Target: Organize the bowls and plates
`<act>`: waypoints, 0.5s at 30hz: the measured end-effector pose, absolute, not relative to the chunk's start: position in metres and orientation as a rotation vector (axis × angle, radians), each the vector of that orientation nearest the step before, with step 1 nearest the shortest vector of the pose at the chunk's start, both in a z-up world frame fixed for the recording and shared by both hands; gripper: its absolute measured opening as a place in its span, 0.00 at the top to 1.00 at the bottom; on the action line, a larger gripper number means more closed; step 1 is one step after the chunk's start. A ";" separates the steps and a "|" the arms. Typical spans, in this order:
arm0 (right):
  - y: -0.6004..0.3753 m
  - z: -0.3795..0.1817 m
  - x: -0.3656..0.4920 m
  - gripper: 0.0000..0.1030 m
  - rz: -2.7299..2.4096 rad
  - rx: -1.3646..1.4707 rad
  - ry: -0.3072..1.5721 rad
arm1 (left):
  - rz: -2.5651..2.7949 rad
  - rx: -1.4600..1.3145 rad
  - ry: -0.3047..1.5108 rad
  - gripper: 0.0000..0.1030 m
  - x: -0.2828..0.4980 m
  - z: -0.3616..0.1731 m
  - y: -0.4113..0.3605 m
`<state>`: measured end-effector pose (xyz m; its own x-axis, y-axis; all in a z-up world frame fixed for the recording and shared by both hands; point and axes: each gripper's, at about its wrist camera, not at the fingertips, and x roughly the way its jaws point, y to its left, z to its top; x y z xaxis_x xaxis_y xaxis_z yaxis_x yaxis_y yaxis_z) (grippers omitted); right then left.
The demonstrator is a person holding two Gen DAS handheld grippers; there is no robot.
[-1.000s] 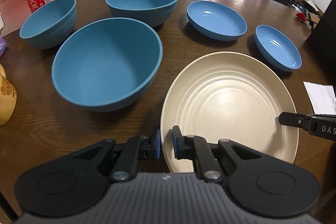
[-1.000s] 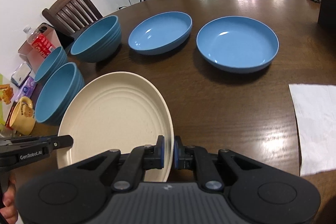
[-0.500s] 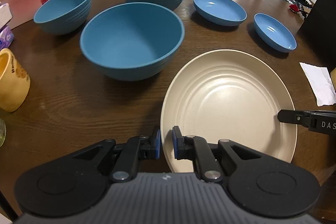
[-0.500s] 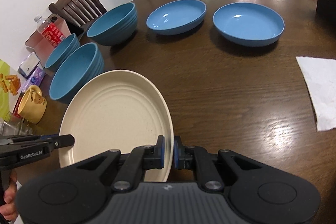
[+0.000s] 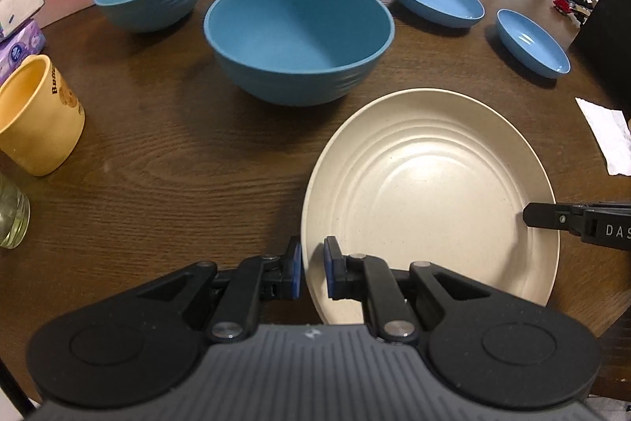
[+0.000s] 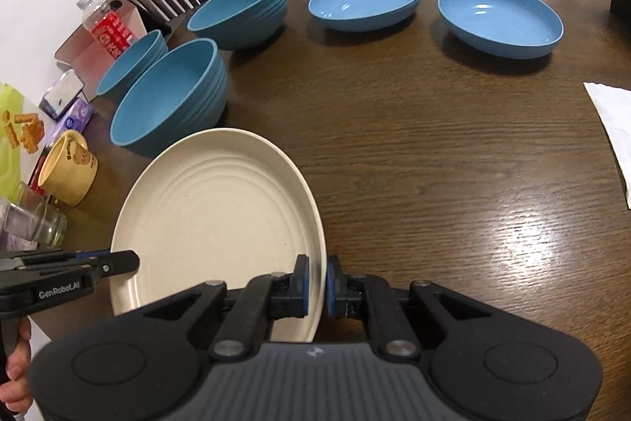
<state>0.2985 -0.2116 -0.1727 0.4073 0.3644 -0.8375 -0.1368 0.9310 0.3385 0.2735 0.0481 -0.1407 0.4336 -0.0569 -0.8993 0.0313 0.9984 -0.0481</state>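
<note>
The cream plate has travelled back from the three blue bowls at 12 o'clock and two blue dishes at 1 o'clock (one plate only), low over the worktop; left gripper and right gripper jaws clamp its opposite rims.

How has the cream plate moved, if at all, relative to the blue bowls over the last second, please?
Yes: the cream plate, clamped by both grippers, has drawn back toward the table's near edge, away from the nearest blue bowl.

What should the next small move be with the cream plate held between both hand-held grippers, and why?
Probably lower it a little onto the bare wood near the table edge. The left hand-held gripper and the right hand-held gripper each pinch opposite rims of the cream plate, and the nearest blue bowl stands clear of it.
</note>
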 end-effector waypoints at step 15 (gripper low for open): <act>-0.201 -0.181 0.303 0.92 0.313 0.211 1.143 | -0.049 -0.022 1.158 0.87 0.274 -0.157 0.053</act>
